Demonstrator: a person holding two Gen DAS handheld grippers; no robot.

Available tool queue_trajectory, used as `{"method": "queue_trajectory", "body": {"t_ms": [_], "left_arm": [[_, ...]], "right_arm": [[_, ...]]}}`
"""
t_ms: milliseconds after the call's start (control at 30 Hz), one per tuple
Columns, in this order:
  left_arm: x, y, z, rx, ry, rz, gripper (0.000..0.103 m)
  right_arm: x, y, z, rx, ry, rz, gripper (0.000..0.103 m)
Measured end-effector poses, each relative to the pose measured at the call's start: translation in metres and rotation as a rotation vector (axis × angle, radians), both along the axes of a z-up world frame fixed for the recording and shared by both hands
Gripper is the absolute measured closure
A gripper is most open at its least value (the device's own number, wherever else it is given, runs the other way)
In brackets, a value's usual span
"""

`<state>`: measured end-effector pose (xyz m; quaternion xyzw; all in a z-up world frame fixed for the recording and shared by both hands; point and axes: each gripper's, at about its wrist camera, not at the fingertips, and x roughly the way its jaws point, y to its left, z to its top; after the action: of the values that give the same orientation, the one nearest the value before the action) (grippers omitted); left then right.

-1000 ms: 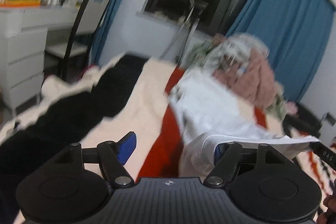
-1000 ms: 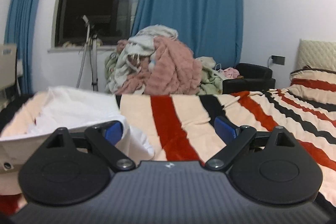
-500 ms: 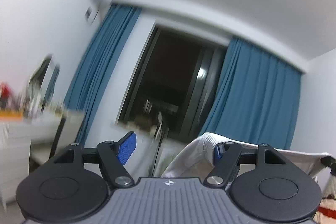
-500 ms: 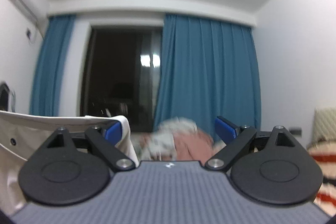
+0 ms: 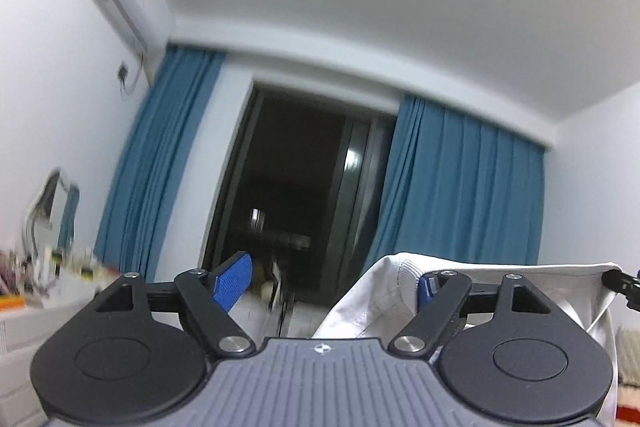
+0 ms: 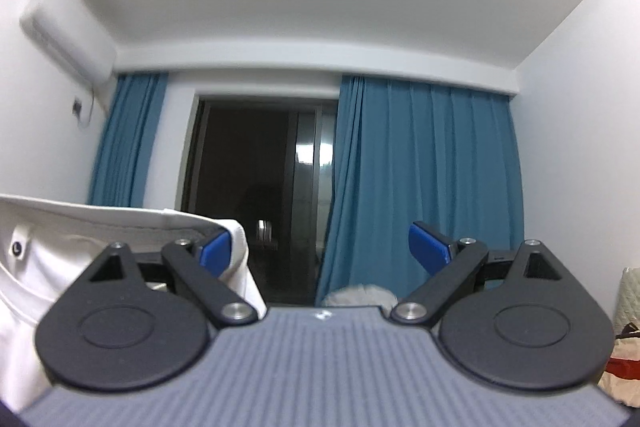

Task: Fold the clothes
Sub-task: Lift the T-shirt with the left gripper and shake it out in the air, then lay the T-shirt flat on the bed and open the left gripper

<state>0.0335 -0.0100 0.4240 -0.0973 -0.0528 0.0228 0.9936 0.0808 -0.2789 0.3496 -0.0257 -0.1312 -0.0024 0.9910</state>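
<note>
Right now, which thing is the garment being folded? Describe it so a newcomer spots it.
Start at the dark window between the blue curtains. In front hangs the white cotton garment, stretched across both grippers. Only it is white cloth with a small dark button and a ribbed edge.

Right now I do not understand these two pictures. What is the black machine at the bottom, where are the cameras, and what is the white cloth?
Each picture comes from a camera on a hand-held gripper, looking along its two blue-tipped fingers. One shows the left gripper, jaws opening; the other the right gripper, jaws wide open. A white garment hangs over one finger of each, pinched by neither, stretched between them. Behind are blue curtains and a dark window. What lies beneath is out of view.
</note>
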Motion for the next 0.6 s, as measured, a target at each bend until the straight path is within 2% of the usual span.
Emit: {"method": "queue_trajectory", "body": {"t_ms": [100,200,333,467,533,600], "left_arm": [[0.067,0.001,-0.048,-0.014,0.115,-0.024,0.022],[0.153,-0.003,-0.109,-0.013,0.214,-0.036,0.022],[0.288,-0.013,-0.197,-0.043,0.319,-0.01,0.022],[0.418,-0.01,-0.284,-0.056,0.369,-0.021,0.022],[0.487,-0.013,-0.336,-0.072,0.447,-0.012,0.022],[0.559,0.012,-0.385,-0.077,0.549,-0.01,0.024]], "right_arm": [[0.058,-0.002,-0.044,-0.018,0.104,-0.019,0.01],[0.129,-0.001,-0.098,-0.025,0.211,-0.049,0.01],[0.25,-0.001,-0.174,0.013,0.349,-0.095,0.01],[0.377,0.002,-0.251,0.036,0.441,-0.162,0.01],[0.434,0.003,-0.3,0.035,0.498,-0.19,0.01],[0.482,0.0,-0.347,0.042,0.583,-0.193,0.01]]}}
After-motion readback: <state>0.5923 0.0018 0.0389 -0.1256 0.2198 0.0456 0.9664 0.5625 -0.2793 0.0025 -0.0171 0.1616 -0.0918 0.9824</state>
